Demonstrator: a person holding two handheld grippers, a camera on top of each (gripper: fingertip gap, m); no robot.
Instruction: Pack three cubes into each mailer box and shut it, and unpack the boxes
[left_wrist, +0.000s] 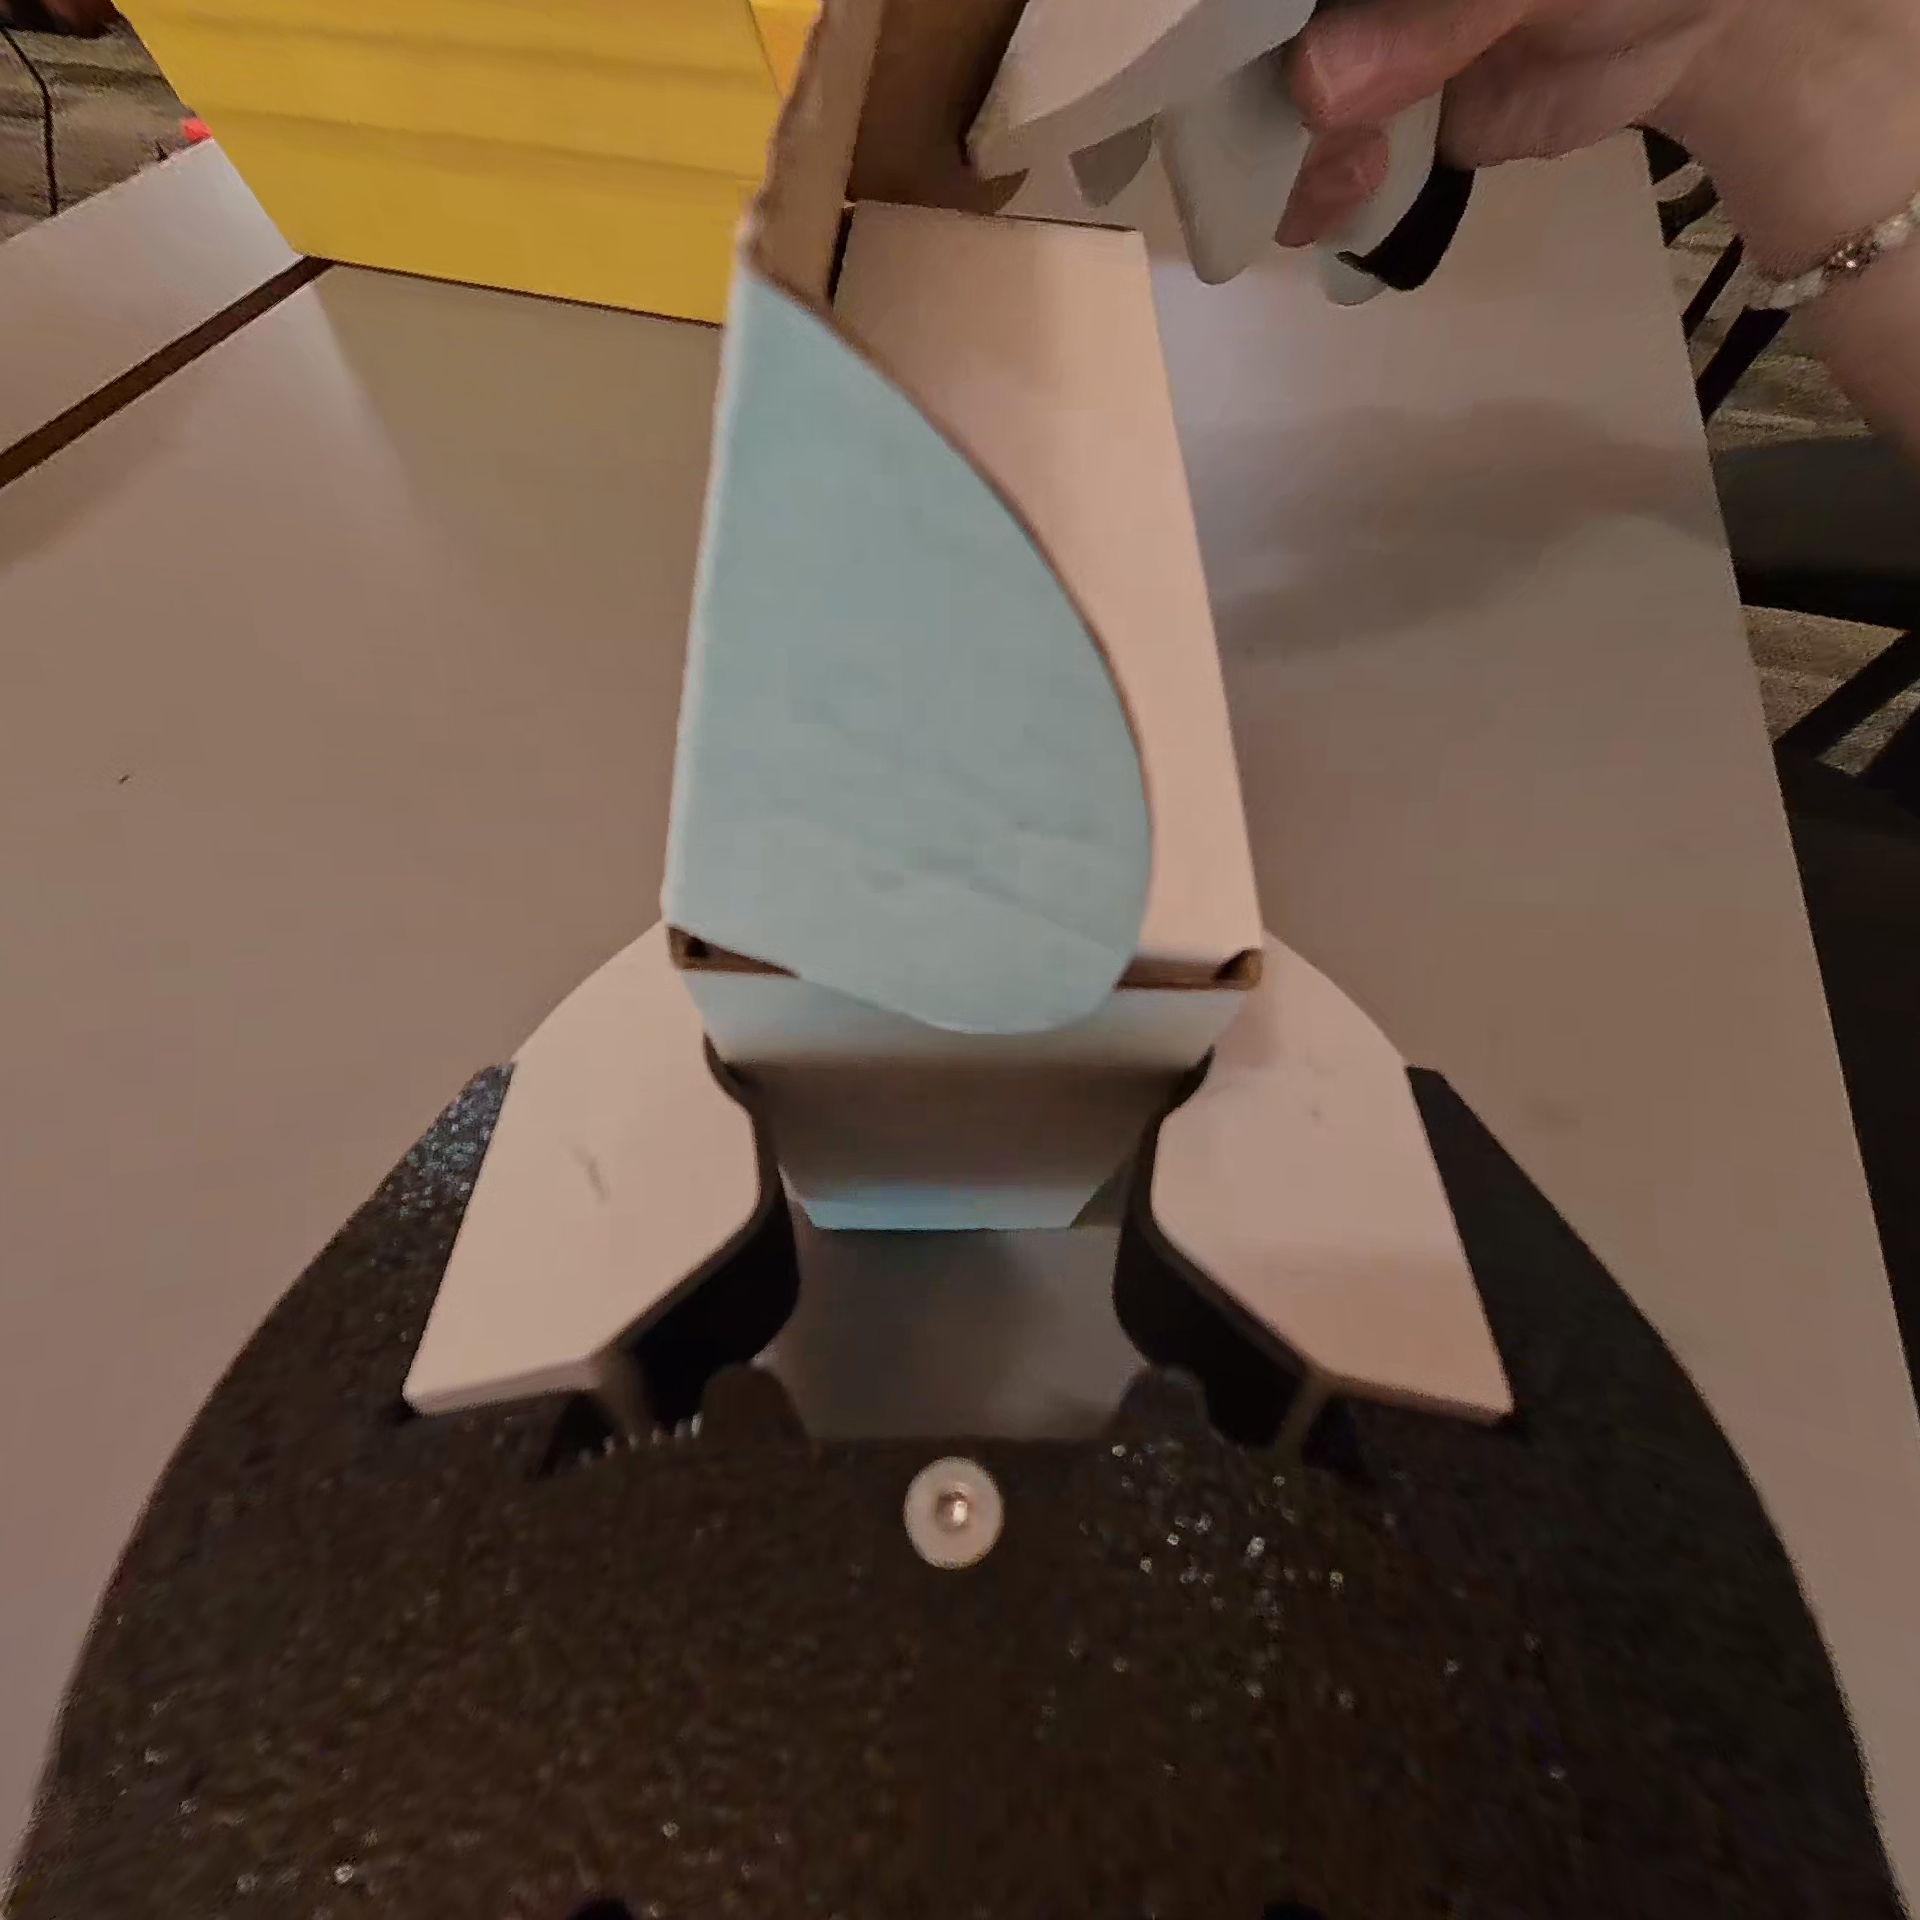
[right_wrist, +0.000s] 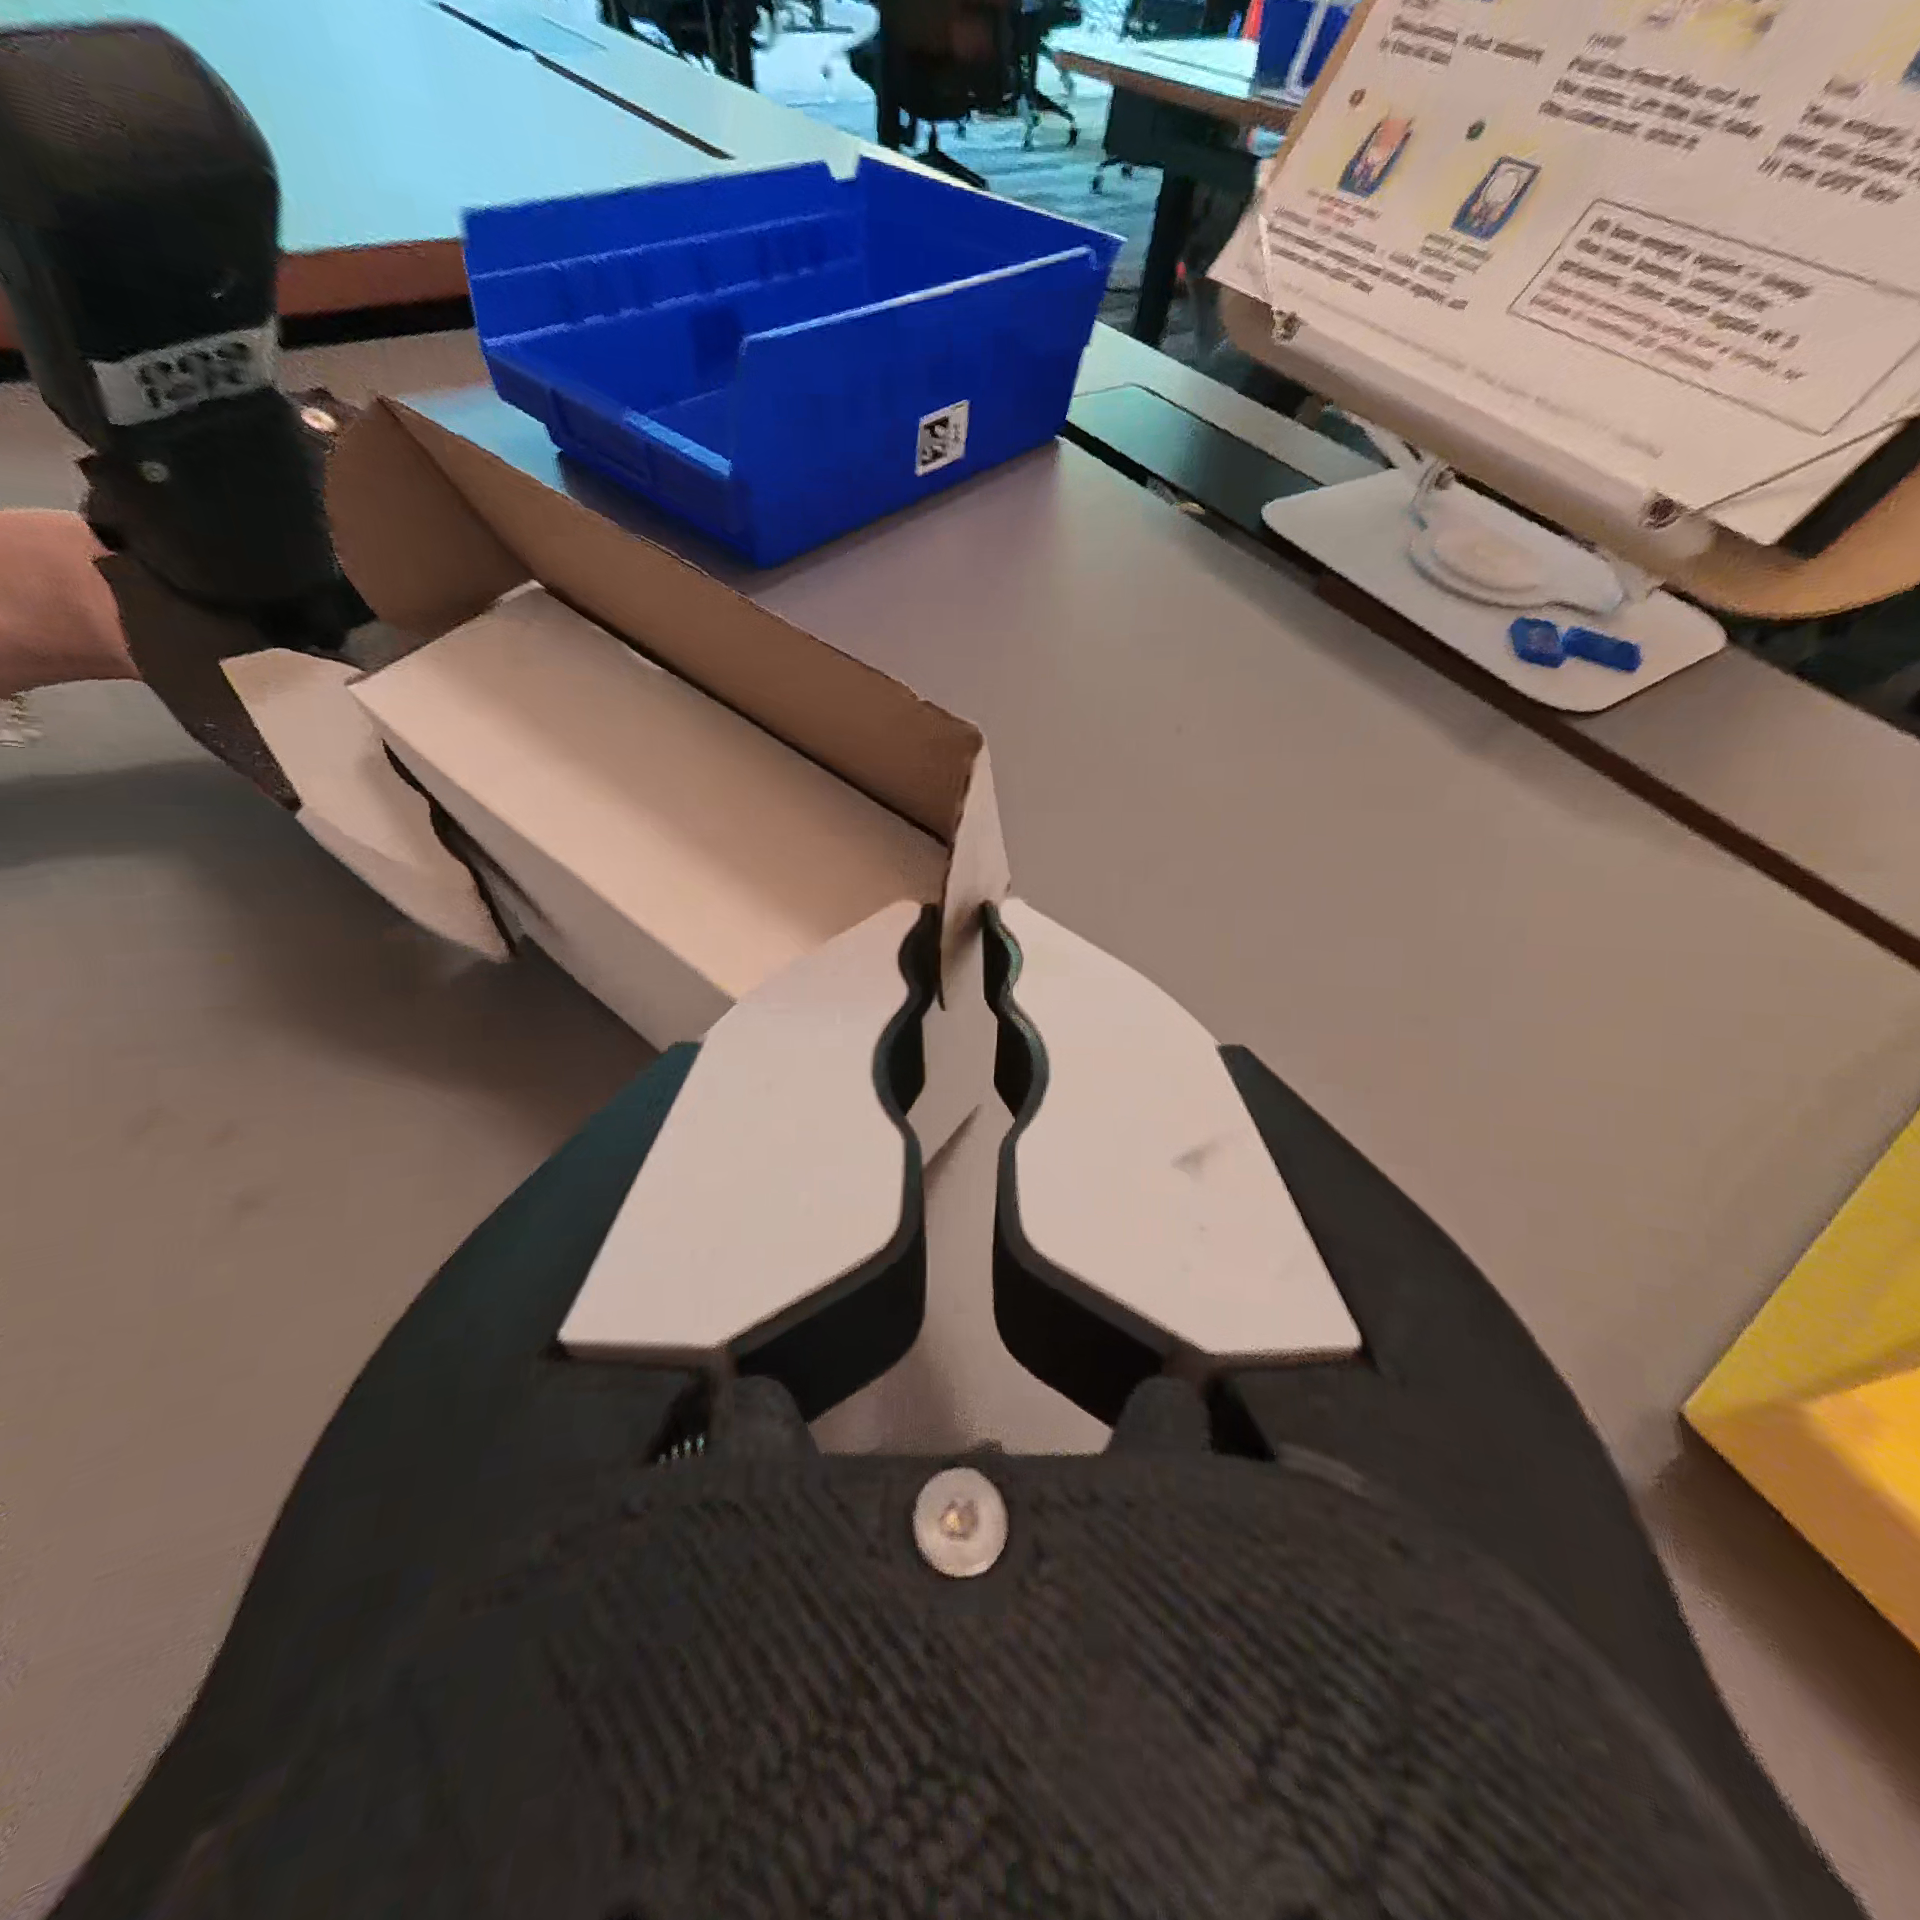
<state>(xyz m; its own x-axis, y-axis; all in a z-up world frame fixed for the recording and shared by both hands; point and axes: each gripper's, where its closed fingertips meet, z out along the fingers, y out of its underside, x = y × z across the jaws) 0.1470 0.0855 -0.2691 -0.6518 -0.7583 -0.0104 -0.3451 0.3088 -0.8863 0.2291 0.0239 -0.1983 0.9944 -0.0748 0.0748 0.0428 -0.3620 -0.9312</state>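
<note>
We list one long white cardboard mailer box (right_wrist: 644, 790) on the grey worktop (right_wrist: 1299, 935), lid ajar. Left gripper (left_wrist: 961, 1049) jaws clamp its near end; right gripper (right_wrist: 961, 935) jaws pinch its corner flap. Blue plastic bin (right_wrist: 790, 343) stands behind.

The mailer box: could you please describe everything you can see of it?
The mailer box is long, narrow cardboard, white outside and brown inside, lying on the table before a blue bin. Its lid stands partly raised. The left gripper clamps one end; the right gripper pinches the lid's side flap. A pale blue label peels off.
</note>
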